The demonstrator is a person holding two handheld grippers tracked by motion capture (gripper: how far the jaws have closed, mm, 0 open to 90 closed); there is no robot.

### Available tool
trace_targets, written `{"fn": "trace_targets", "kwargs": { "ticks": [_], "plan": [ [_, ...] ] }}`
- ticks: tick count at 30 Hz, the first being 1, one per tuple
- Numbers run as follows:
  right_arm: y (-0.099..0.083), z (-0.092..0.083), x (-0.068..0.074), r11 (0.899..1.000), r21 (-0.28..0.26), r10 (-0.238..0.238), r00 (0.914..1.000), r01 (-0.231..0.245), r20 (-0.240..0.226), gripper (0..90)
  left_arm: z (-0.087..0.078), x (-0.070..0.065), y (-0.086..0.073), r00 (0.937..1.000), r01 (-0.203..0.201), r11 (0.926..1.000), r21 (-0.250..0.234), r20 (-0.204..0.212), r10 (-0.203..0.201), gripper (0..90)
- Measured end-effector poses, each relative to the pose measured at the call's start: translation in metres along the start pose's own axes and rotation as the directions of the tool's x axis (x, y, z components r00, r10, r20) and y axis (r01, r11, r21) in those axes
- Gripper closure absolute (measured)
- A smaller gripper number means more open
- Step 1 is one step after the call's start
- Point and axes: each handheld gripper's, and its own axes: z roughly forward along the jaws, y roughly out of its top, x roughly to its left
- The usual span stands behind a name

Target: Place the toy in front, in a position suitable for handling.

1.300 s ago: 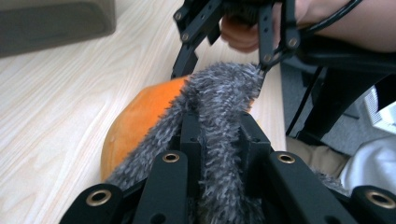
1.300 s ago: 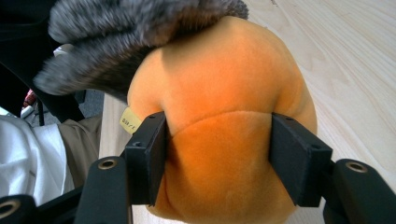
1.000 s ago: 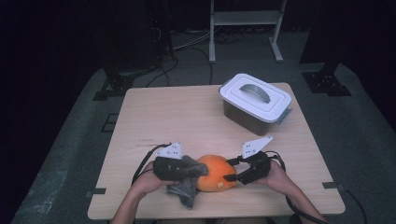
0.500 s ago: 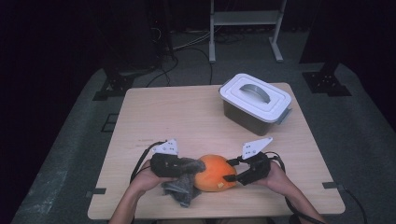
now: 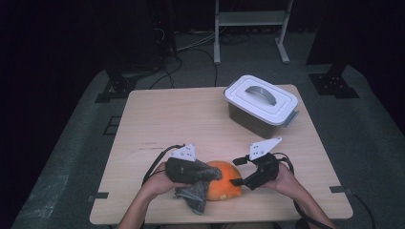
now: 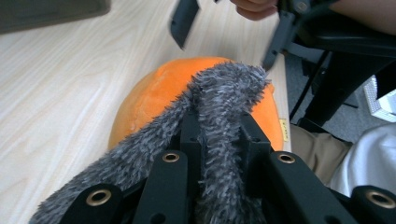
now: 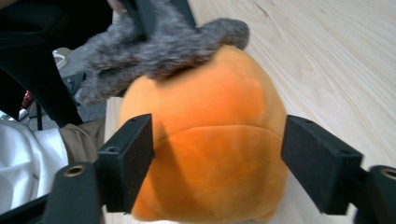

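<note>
Our left gripper (image 5: 203,172) has its jaws clamped on a grey fuzzy cloth (image 6: 219,112), which drapes over the top of the orange plush toy (image 7: 210,149) just ahead of them. Our right gripper (image 5: 241,180) has just been opening its jaws; they stand apart on either side of the toy, which sits on the desk (image 5: 181,119) between them, the pads beside it rather than pressing.

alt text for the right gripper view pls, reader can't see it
The right gripper has its two black jaws open on either side of an orange plush toy lying on a light wooden table. A grey fuzzy cloth drapes over the toy's far side.
</note>
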Motion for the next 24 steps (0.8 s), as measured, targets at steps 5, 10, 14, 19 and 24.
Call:
{"fn": "trace_targets", "kwargs": {
  "ticks": [5, 10, 14, 19, 24],
  "plan": [
    [-0.007, 0.022, -0.007, 0.992, 0.091, 0.092, 0.9927, -0.084, -0.078, 14.5, 0.003, -0.003, -0.001, 0.9999, -0.007, 1.0, 0.002, 0.012, 0.007, 75.9],
    [-0.005, 0.021, -0.007, 0.997, 0.071, 0.045, 0.9975, -0.041, -0.055, 40.6, -0.002, 0.002, -0.001, 0.9999, 0.012, 0.9995, -0.028, -0.002, -0.012, 76.0],
    [-0.001, 0.019, -0.005, 0.999, 0.037, -0.018, 0.9997, 0.017, 0.017, 48.9, -0.008, 0.005, 0.006, 0.9992, 0.016, 0.9988, -0.047, -0.037, -0.018, 75.9],
    [0.007, 0.02, -0.009, 0.998, 0.014, -0.059, 0.9948, 0.058, 0.083, 49.6, -0.012, 0.012, 0.015, 0.9965, 0.009, 0.9988, -0.049, -0.083, -0.013, 75.8],
    [0.003, 0.023, -0.017, 0.997, 0.04, -0.063, 0.9968, 0.061, 0.049, 49.0, -0.007, 0.017, 0.003, 0.9956, 0.02, 0.9995, -0.025, -0.091, -0.022, 75.8]
  ]
}}
